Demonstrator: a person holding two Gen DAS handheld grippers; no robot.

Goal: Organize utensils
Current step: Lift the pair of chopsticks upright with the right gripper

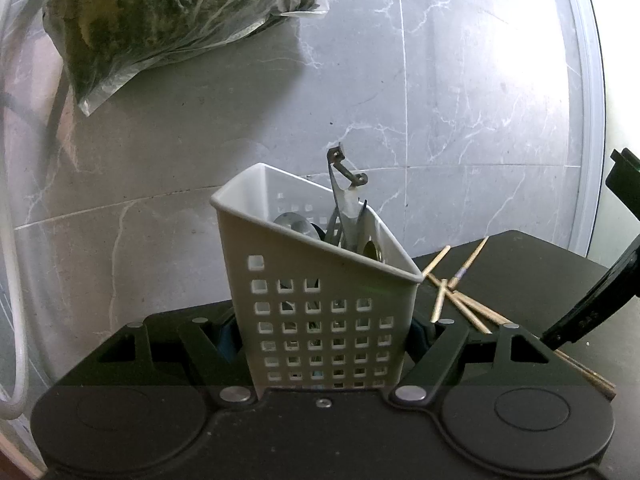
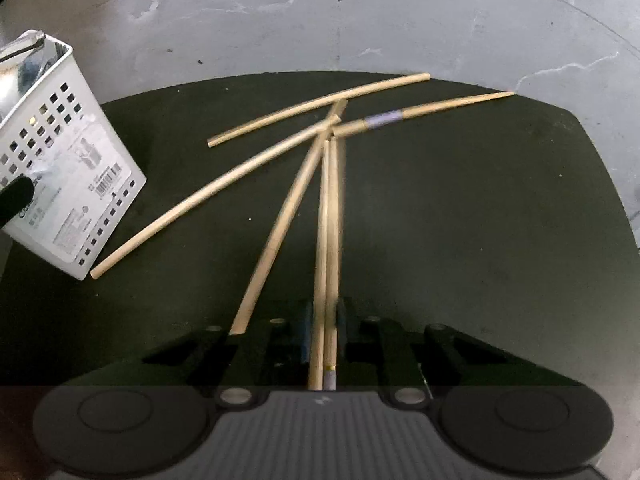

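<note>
Holding the white basket (image 1: 320, 312) steady is the left gripper's (image 1: 324, 340) whole job here: its jaws are clamped on the basket's lower walls, and the basket stands on the dark table (image 1: 520, 272) against the grey marble wall (image 1: 460, 80), already holding a spoon (image 1: 294, 224) and a peeler (image 1: 346, 184). It should stay put, mouth up and facing the other hand.

Right of the basket, loose chopsticks (image 2: 280, 116) lie crossed on the table, well short of being sorted. The right gripper (image 2: 325, 344) points steeply down over them with two chopsticks (image 2: 328, 240) lying side by side between its jaws; the jaws stand narrow around the pair, and they look pinched, though I cannot be sure the pads are pressing.

To do this well, I would confirm the pinch is firm, lift so the far tips clear the crossed sticks without dragging them, then tip the pair upright and lower it into the basket.
</note>
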